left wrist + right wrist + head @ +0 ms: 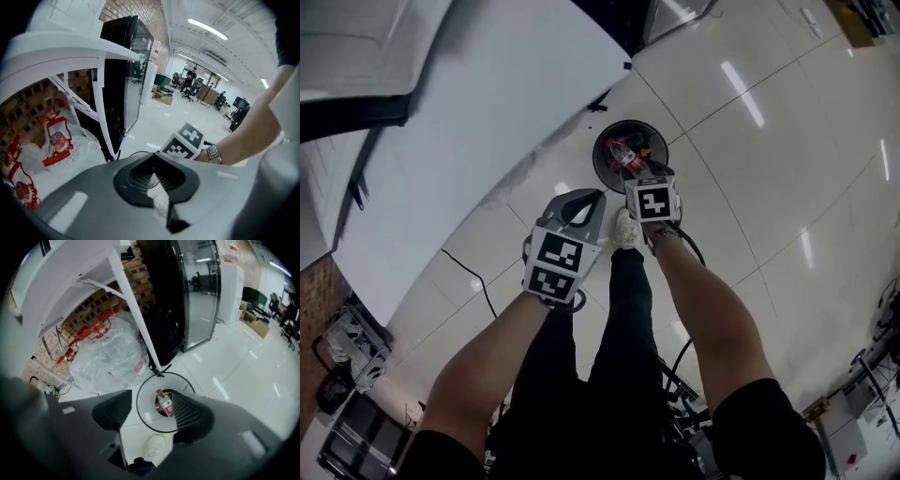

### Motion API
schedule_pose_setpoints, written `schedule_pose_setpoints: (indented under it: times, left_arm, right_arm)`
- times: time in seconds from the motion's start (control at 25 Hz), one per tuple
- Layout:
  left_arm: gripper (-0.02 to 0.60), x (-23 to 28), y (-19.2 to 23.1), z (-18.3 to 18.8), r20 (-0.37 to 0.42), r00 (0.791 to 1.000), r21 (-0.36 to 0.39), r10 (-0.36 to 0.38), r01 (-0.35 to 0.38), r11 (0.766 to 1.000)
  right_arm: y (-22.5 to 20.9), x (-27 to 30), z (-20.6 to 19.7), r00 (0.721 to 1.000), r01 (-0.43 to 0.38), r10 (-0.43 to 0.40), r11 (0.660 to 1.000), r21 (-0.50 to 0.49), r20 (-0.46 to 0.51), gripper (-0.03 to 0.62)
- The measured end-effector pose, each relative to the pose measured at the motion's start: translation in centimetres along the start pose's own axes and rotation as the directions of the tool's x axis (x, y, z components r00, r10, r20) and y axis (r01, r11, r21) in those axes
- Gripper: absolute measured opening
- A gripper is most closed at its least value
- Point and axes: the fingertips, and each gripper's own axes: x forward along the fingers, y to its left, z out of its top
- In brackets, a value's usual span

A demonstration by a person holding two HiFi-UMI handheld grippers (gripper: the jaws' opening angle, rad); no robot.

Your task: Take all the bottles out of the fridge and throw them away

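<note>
Plainly, my right gripper (150,409) has its jaws apart and empty, and my left gripper (152,158) has its tips together on nothing. If I sink lower, I judge a right jaw could clip the bin (140,414) rim and tip it. The bottle (164,402) lies below, between the right jaws, inside the bin.

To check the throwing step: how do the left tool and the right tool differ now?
The left tool has its jaws closed together; the right tool has them wide apart. The right tool hangs over the bin; the left tool is beside the bin, above the floor. Both hold nothing.
</note>
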Motion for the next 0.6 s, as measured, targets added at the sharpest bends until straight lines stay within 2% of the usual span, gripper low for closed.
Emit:
schedule_pose_setpoints:
  times: [0.32, 0.6]
  left_arm:
    - [0.003, -4.5, -0.7, 2.7, 0.067, 0.996, -0.032, 0.057, -0.055, 0.998]
    - [0.003, -10.9, -1.9, 5.5, 0.164, 0.98, -0.055, 0.113, -0.105, 0.993]
  right_arm:
    - [3.0, -6.8, 2.7, 0.997, -0.04, 0.043, 0.998, -0.053, 0.062, 0.265]
    - [7.7, -14.8, 6.8, 0.981, -0.073, 0.104, 0.98, -0.184, 0.166, 0.245]
